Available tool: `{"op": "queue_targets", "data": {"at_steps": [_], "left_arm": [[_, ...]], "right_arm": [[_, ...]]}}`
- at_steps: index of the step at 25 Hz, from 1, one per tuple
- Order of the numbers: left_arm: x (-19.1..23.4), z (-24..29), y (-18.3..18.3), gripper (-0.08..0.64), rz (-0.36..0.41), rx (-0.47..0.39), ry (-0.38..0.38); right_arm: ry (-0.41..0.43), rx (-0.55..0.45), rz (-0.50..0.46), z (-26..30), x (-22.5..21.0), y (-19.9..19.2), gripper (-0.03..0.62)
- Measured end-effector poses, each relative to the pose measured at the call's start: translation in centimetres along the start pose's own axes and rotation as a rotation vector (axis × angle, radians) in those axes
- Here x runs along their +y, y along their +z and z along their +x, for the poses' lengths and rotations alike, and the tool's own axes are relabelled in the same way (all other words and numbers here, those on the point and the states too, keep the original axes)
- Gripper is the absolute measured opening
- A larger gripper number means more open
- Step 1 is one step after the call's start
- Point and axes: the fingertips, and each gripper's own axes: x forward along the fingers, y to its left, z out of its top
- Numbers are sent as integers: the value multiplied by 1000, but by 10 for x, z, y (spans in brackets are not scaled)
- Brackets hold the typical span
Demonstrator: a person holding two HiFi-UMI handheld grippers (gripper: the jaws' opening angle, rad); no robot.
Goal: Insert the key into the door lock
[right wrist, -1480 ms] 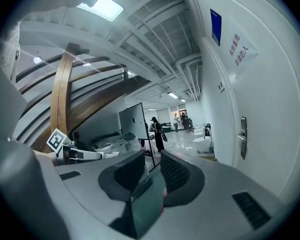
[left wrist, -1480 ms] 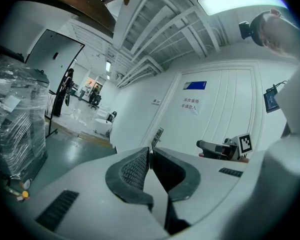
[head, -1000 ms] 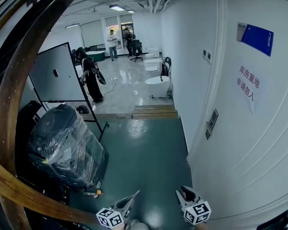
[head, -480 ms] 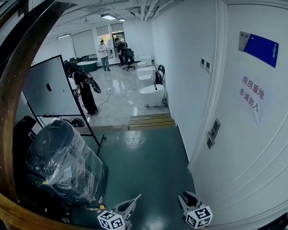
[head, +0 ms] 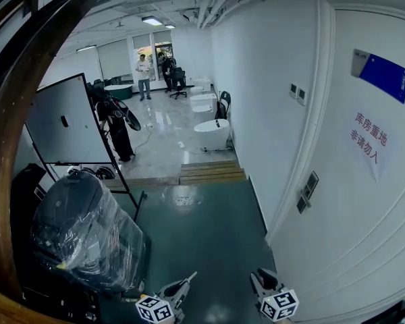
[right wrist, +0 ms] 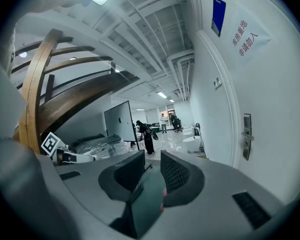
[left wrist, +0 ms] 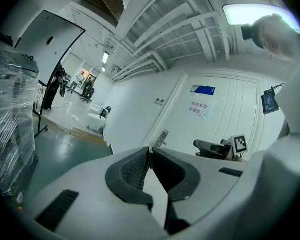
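The white door fills the right side of the head view, with a blue sign and a paper notice on it. Its lock plate and handle sit on the door's left edge and also show in the left gripper view and the right gripper view. My left gripper is shut, and a thin metal sliver that looks like the key pokes from its tips. My right gripper is open with nothing between its pads. Both are held low, well short of the lock.
A dark bulky object wrapped in clear plastic stands at the left by a whiteboard on a stand. A curved wooden beam runs down the left edge. Wooden steps, white tubs and several people lie further down the corridor.
The whole scene has slid as I walk along the green floor toward the door. The lock sits lower and further right in the head view. Both grippers keep their jaws as they were.
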Motion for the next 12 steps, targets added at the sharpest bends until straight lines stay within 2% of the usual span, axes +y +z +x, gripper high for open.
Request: {"op": "queue_targets", "data": {"at_steps": [12], "left_arm": [[32, 36, 20, 31, -1, 18, -38]], "right_arm": [[-57, -19, 4, 26, -19, 5, 97]]}}
